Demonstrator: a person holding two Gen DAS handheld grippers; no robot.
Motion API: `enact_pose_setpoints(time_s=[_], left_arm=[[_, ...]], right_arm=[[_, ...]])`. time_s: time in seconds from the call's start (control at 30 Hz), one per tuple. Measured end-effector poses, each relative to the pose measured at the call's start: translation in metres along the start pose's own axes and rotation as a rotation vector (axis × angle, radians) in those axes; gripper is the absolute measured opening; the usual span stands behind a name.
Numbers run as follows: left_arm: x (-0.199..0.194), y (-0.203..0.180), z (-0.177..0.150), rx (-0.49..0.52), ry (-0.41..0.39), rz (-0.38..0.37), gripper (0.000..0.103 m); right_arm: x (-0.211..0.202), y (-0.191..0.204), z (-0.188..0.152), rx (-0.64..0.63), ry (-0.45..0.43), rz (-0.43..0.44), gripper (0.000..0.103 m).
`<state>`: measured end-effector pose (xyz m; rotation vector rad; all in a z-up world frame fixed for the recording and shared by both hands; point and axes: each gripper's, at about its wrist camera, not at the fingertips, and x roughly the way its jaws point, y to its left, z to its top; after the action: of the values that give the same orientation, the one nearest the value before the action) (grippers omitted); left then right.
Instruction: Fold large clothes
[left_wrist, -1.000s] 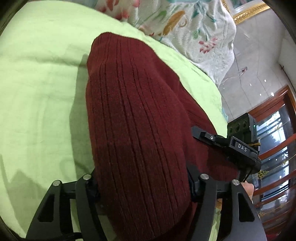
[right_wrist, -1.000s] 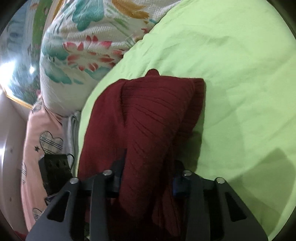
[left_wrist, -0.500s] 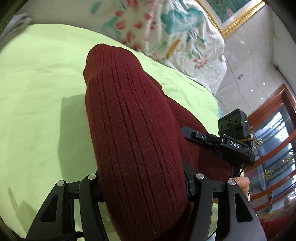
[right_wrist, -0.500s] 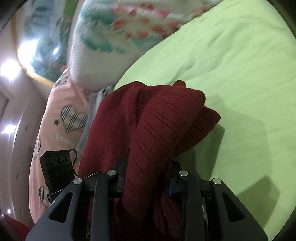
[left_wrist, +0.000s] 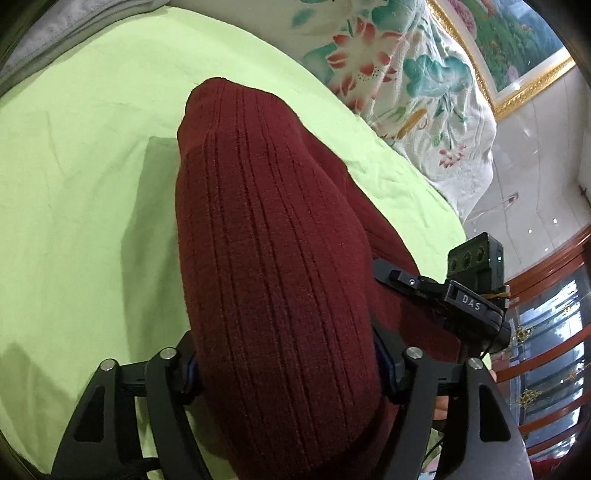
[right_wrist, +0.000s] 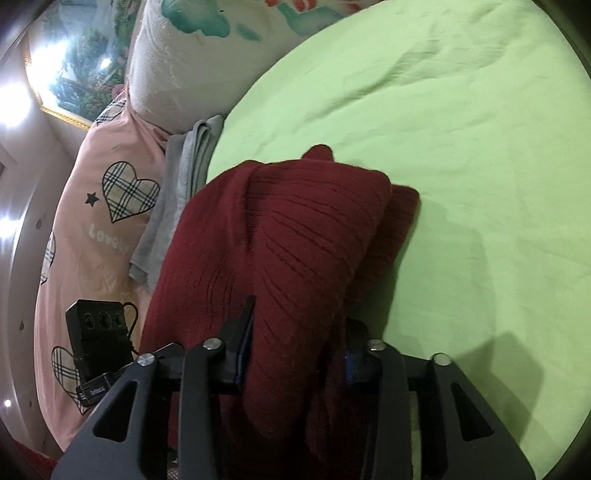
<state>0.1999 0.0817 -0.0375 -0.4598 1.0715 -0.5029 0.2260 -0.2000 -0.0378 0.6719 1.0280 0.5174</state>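
both claws carry the dark red ribbed sweater (left_wrist: 273, 258) above the green bedsheet (left_wrist: 81, 184): left gripper (left_wrist: 286, 365) and right gripper (right_wrist: 293, 354) each have a thick bundle between the pads, jaws opening but pads touching the knit. it looks already folded into a compact stack; setting it down near the floral quilt (right_wrist: 192, 55) remains.

Matte black linkage fingers (left_wrist: 177, 373) with silver screw heads, blue pads, and a "DAS"-marked black camera block (left_wrist: 476, 266).
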Motion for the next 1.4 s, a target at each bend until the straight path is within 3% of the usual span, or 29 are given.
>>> enact_pose_setpoints(time_s=[0.03,0.1,0.27,0.33,0.43,0.53,0.6,0.63,0.67,0.7,0.83,0.97,1.07,1.4], left_arm=[[0.000,-0.002,0.000,0.006,0.001,0.009,0.073],[0.000,-0.009,0.001,0.015,0.002,0.029,0.073],[-0.025,-0.008,-0.005,0.007,-0.036,0.064,0.074],[-0.048,-0.011,-0.010,0.021,-0.122,0.097,0.071],[-0.074,-0.020,-0.016,0.059,-0.207,0.071,0.066],[-0.076,-0.033,-0.019,0.124,-0.197,0.037,0.062],[-0.070,-0.039,-0.022,0.159,-0.182,0.073,0.061],[-0.068,-0.040,-0.024,0.172,-0.178,0.082,0.061],[-0.065,-0.040,-0.024,0.179,-0.174,0.090,0.061],[-0.062,-0.042,-0.023,0.182,-0.165,0.091,0.061],[-0.056,-0.052,-0.019,0.223,-0.139,0.082,0.061],[-0.038,-0.062,-0.022,0.290,-0.107,0.148,0.061],[-0.036,-0.074,-0.031,0.353,-0.111,0.228,0.064],[-0.087,-0.067,-0.086,0.375,-0.123,0.244,0.064]], right_arm=[[-0.001,0.000,0.000,0.005,-0.004,-0.017,0.047],[-0.008,0.000,0.001,0.013,-0.013,-0.048,0.063],[-0.041,0.003,0.000,0.012,-0.102,-0.085,0.064],[-0.055,0.007,-0.002,0.001,-0.138,-0.097,0.064],[-0.061,0.010,-0.003,-0.010,-0.143,-0.086,0.063],[-0.051,0.010,-0.001,-0.006,-0.113,-0.098,0.054],[-0.039,0.012,0.000,-0.007,-0.090,-0.101,0.036],[-0.036,0.013,0.000,-0.012,-0.083,-0.107,0.033],[-0.031,0.016,0.002,-0.024,-0.072,-0.115,0.018],[-0.030,0.019,0.003,-0.036,-0.070,-0.118,0.012],[-0.051,0.031,0.015,-0.083,-0.163,-0.101,0.010],[-0.042,0.017,0.020,-0.066,-0.120,-0.173,0.010],[-0.030,-0.001,0.013,0.002,-0.076,-0.151,0.017],[-0.092,0.017,-0.034,-0.027,-0.173,-0.122,0.042]])
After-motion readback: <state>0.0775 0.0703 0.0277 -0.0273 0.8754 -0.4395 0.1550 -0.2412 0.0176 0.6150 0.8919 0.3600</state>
